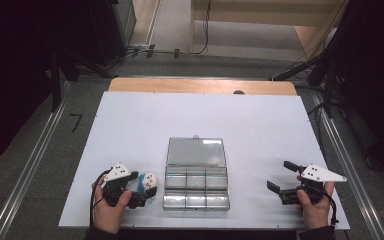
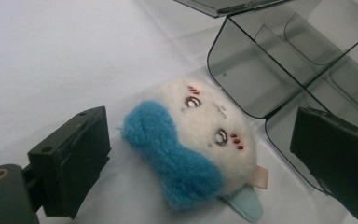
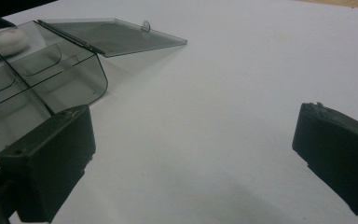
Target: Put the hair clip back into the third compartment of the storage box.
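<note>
While the small round plush toy [image 2: 196, 140], cream with a stitched face and a blue fuzzy patch, lies on the white tabletop [image 1: 130, 125], the left claw [image 1: 142, 190] sits around it with its jaws spread wide. In the left gripper view 1 black jaw stands on each side of the toy with a gap to both, so neither touches it. A pale blue tag and a small beige label stick out from the toy's lower edge. The toy rests just beside the left wall of the clear smoky plastic organizer box [image 1: 196, 187], whose hinged lid [image 1: 196, 151] lies folded back flat on the tabletop. Dividers split the box into 6 compartments in 2 rows of 3. The right claw [image 1: 282, 176] is well apart from the box's right side, low over bare tabletop, its jaws wide and holding nothing.
</note>
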